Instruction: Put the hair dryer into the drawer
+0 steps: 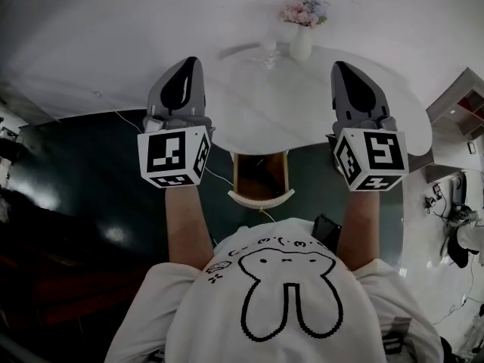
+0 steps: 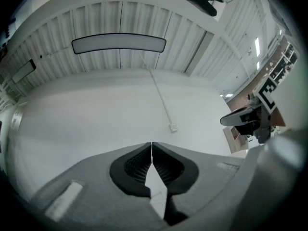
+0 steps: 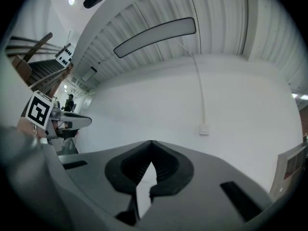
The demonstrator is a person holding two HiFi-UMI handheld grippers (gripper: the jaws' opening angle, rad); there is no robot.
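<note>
White table (image 1: 249,104) is bearing a flower vase (image 1: 301,42); drawer (image 1: 259,178) beneath is standing open, hair dryer not discernible inside. Left gripper (image 1: 189,61) and right gripper (image 1: 340,65) are hovering clenched, holding nothing.

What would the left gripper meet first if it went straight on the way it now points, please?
Its path looks free: the left gripper aims slightly upward at the white wall, which it would likely reach first; the distance is unclear.
</note>
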